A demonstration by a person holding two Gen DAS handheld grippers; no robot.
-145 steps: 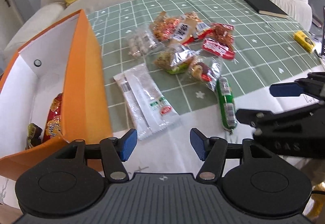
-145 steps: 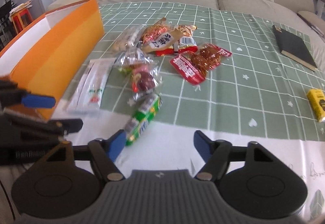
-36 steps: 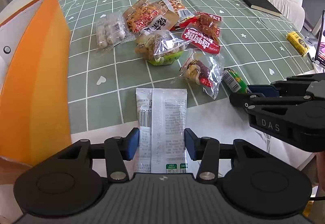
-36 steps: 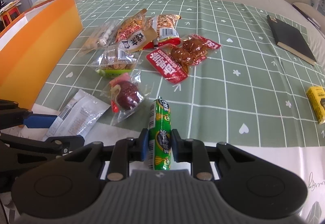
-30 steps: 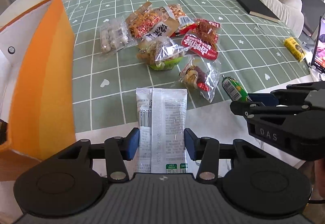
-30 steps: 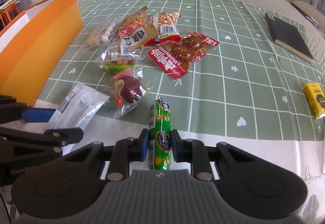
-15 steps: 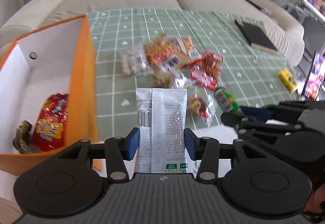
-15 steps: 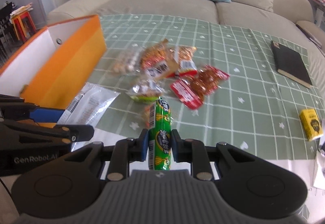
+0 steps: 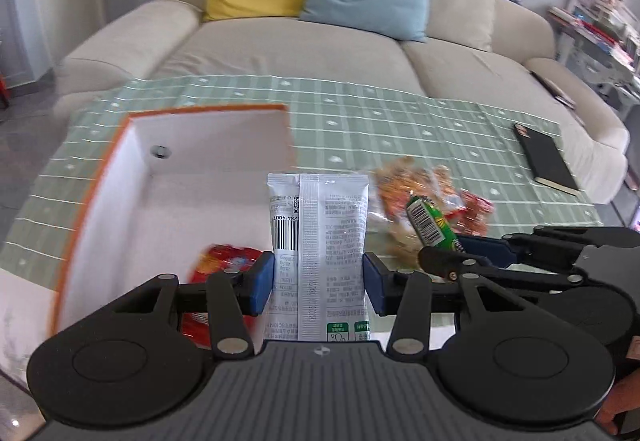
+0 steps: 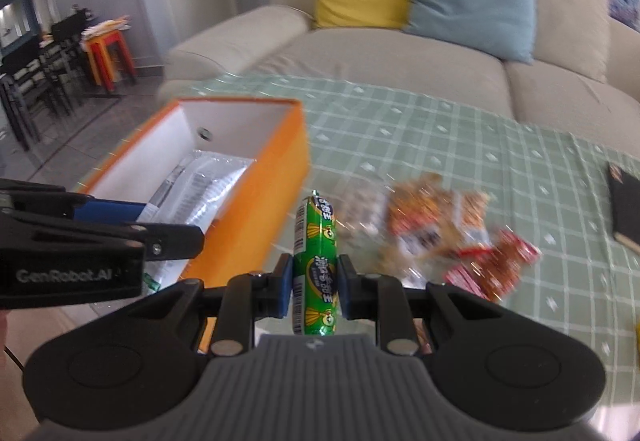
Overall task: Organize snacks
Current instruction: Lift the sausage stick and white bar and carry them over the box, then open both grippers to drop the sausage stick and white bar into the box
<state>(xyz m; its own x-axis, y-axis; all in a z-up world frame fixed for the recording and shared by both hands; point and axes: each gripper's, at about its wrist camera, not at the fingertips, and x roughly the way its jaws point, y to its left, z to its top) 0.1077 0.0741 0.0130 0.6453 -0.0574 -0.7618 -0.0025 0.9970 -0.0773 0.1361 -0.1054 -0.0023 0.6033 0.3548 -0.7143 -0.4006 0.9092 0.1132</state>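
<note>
Only clear text was "GenRobot.AI" in white on the left gripper body. The white packet had a barcode with digits roughly "284 4007", rest too small. Green sausage stick lettering wasn't readable.

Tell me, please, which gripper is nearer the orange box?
Left. The left gripper, holding the white packet, hangs over the orange box; the right gripper, clamping the green sausage, is beside it.
</note>
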